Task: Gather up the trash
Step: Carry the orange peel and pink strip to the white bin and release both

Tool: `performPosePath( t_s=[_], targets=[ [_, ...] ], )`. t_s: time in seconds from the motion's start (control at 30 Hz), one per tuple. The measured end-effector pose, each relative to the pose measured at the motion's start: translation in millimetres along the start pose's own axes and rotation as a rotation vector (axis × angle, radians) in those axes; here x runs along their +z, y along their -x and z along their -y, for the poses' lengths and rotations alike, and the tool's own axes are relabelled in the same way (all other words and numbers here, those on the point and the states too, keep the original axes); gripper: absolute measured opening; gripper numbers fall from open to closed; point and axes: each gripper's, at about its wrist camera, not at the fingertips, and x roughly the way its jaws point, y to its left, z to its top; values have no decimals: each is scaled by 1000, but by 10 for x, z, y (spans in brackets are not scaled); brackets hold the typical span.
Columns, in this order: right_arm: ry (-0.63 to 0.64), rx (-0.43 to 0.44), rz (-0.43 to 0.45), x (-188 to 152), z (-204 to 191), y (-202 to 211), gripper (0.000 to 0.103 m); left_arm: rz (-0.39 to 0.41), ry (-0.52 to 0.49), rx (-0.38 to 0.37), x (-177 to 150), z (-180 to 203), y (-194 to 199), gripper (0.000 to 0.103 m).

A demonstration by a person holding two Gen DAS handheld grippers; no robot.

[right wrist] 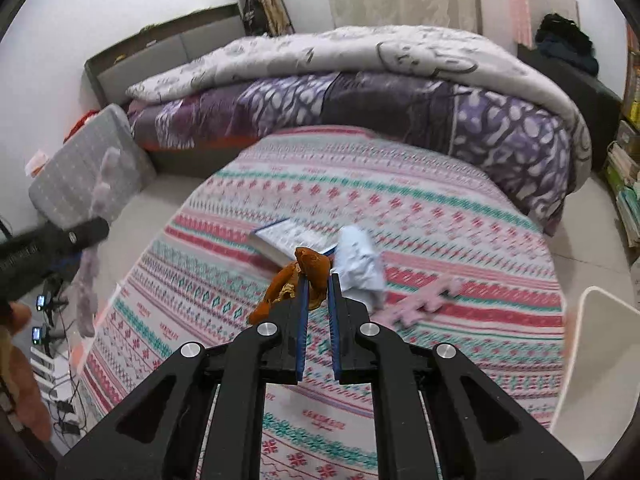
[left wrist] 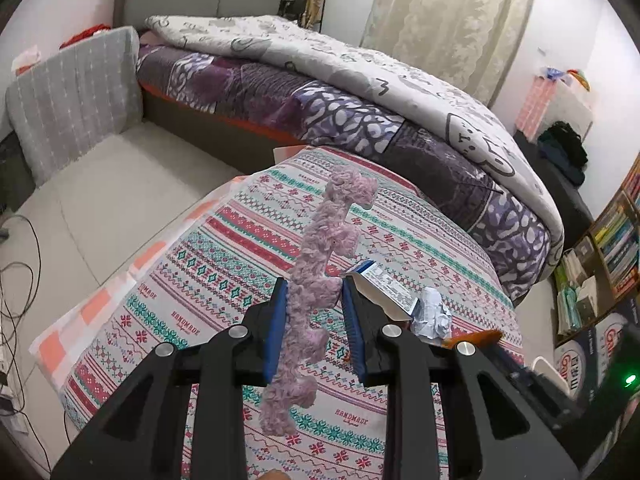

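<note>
Your left gripper is clenching a fuzzy pink strip, lifting it above the patterned table; its ends are dangling free; your right gripper is grasping a brown peel at its tips, clear of the cloth; a small box and a crumpled blue paper are lying just beyond it, touching each other; another pink strip is lying to the right, near the white bin.

Left gripper part-open (angled downward), right gripper clamped shut
</note>
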Motion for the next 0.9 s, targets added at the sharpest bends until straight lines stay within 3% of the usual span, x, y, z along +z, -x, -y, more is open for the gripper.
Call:
performPosePath(
  t_s=[0.9],
  targets=[
    [-142,-66,127,44,912,621,9,51,-126,-53,-190,964,41,28]
  ],
)
